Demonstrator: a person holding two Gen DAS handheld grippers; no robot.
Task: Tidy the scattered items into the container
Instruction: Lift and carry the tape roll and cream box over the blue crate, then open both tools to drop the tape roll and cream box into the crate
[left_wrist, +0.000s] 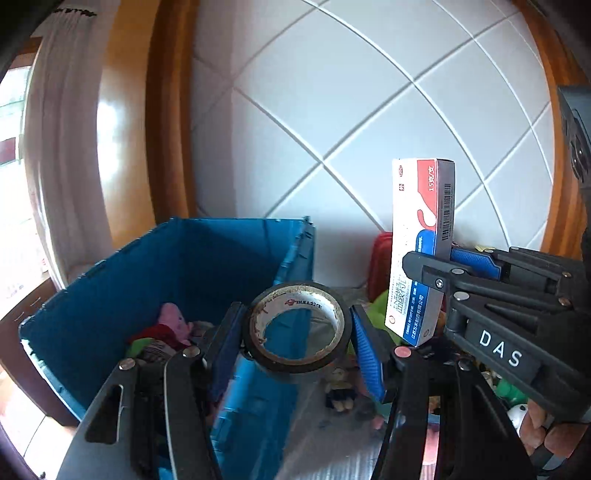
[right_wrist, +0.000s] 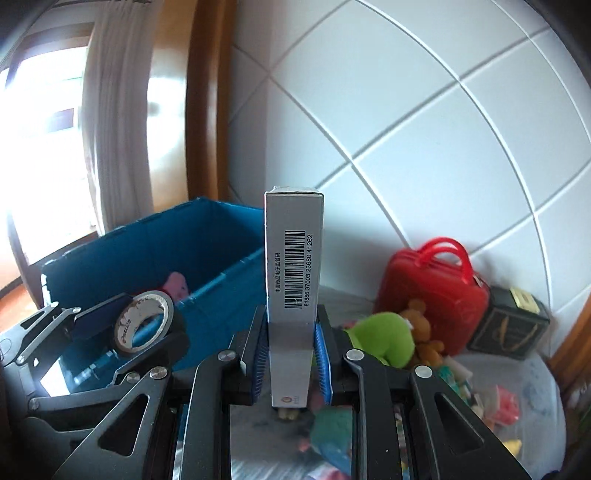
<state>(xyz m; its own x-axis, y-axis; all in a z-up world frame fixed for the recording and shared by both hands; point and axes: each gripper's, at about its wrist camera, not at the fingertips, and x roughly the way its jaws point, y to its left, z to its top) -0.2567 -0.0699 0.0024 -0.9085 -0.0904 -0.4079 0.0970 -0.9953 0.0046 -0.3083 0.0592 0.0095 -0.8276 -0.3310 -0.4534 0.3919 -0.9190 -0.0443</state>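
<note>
Where toys lie, white tiled wall (right_wrist: 424, 110)

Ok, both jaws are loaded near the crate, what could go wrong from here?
1. The tape roll is held only across its rounded rim by the left gripper; it may roll out short of the blue crate.
2. The right gripper pinches the tall box at its lower end; it could pivot or tip.
</note>
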